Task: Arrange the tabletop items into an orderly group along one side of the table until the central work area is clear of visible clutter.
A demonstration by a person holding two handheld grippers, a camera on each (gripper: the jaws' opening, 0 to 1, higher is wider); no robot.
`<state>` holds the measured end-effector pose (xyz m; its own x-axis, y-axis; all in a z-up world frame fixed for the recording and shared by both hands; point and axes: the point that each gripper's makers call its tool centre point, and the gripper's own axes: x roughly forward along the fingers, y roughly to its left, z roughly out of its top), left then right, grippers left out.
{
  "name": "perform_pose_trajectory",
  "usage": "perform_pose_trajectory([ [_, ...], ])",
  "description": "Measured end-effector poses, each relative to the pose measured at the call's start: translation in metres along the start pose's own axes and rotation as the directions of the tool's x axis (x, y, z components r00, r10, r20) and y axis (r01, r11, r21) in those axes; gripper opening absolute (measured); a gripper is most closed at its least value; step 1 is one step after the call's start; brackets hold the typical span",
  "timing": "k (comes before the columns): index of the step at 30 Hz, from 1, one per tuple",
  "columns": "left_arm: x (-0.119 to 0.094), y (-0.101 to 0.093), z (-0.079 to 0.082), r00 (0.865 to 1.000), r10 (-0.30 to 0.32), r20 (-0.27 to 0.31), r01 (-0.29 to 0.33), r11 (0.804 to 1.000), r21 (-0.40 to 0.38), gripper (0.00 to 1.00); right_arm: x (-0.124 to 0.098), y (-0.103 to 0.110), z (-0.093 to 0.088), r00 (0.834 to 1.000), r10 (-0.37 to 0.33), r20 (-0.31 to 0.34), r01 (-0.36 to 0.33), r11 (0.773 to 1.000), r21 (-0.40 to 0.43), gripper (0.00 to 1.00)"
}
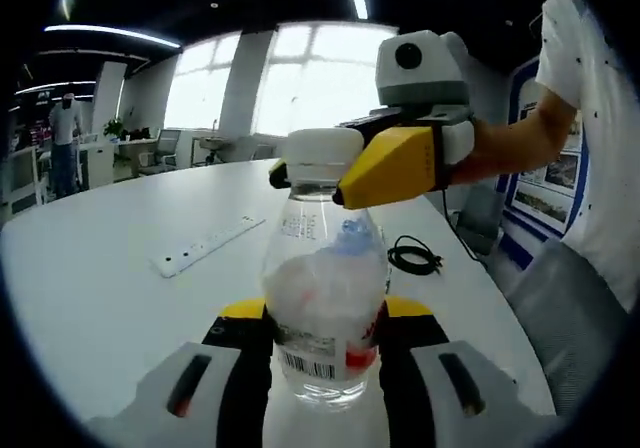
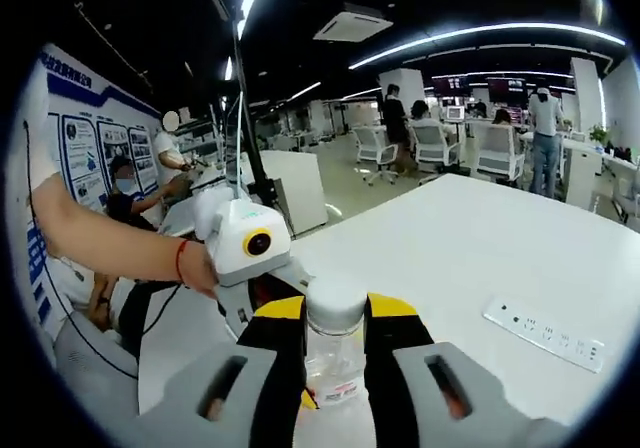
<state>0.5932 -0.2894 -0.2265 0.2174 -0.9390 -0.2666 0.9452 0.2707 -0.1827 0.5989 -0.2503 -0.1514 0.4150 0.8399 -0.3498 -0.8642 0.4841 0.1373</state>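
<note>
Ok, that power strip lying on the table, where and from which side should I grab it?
Take the power strip across its narrow width near the middle, coming straight down from above. It lies flat, long and thin on the white table, so only its two long edges give the jaws parallel faces, and a middle grip should keep it level.

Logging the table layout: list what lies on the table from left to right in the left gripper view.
White power strip → clear plastic bottle held upright in the left tool → coiled black cable.

My left gripper holds the bottle upright on the table; my right gripper is at its cap. Power strip lies left, cable right.
</note>
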Motion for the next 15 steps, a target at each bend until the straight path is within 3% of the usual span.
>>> perform_pose_trajectory([
  [15,0.003,-0.003,-0.012,1.000,0.026,-0.010,-0.026,0.999,0.040,0.40,0.003,0.008,-0.013,0.999,0.008,-0.031,-0.012,0.992,-0.125,0.19],
])
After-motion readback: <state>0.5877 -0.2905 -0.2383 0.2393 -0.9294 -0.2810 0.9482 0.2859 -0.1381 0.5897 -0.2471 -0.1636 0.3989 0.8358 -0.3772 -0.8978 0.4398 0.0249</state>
